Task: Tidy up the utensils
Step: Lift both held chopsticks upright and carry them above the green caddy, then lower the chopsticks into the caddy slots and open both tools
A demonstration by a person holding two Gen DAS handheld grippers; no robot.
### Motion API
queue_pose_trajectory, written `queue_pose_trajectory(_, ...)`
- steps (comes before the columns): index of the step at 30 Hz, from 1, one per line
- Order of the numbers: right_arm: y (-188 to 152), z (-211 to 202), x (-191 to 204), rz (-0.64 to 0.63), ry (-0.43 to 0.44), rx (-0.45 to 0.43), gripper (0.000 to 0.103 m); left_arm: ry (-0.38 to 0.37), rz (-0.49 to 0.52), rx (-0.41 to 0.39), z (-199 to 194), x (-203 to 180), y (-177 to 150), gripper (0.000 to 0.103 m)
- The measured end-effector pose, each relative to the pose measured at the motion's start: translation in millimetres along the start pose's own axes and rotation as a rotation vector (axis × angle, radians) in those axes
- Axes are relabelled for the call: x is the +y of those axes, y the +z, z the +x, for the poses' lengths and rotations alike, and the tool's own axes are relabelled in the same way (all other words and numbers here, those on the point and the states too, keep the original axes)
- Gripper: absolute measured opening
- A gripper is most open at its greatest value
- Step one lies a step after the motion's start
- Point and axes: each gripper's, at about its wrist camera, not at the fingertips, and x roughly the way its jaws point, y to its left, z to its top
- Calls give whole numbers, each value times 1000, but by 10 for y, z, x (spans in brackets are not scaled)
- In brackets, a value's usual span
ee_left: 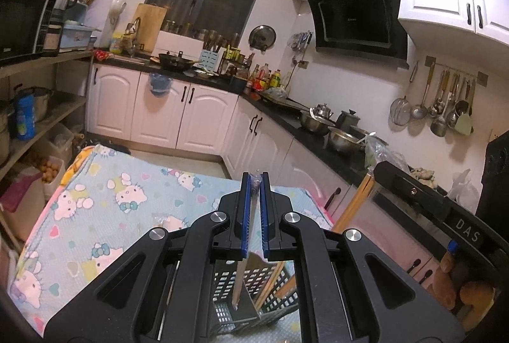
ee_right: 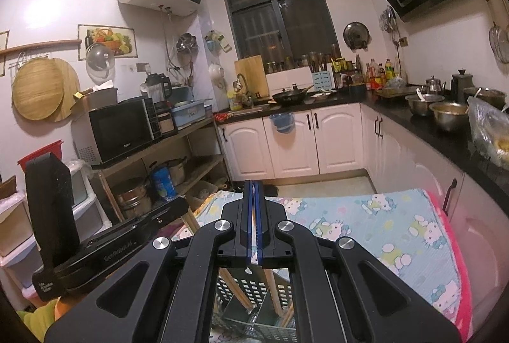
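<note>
My left gripper (ee_left: 255,177) is shut on a slim silver utensil (ee_left: 243,263) with clear wrap at its top. The utensil hangs down, its tip over a black perforated basket (ee_left: 229,314) standing on the cartoon-cat tablecloth (ee_left: 111,200). My right gripper (ee_right: 253,184) is shut on wooden chopsticks (ee_left: 353,203), which slant down from its tip (ee_left: 377,168) into the same basket (ee_right: 251,289). In the right wrist view the chopsticks (ee_right: 237,289) show inside the basket. The left gripper (ee_right: 183,204) sits close on the left.
The table's pink edge (ee_right: 458,247) lies near white cabinets (ee_left: 203,117). A black counter (ee_left: 318,133) with steel bowls (ee_left: 343,139) runs along the right. Open shelves with a microwave (ee_right: 121,128) and pots stand on the left. A hand (ee_left: 461,289) holds the right gripper.
</note>
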Motion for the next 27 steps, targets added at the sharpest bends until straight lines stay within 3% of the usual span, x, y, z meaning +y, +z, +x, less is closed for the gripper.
queue_pose_trajectory(27, -609, 276, -227, 42, -80, 89, 2, -6, -60, 87, 203, 242, -511, 1)
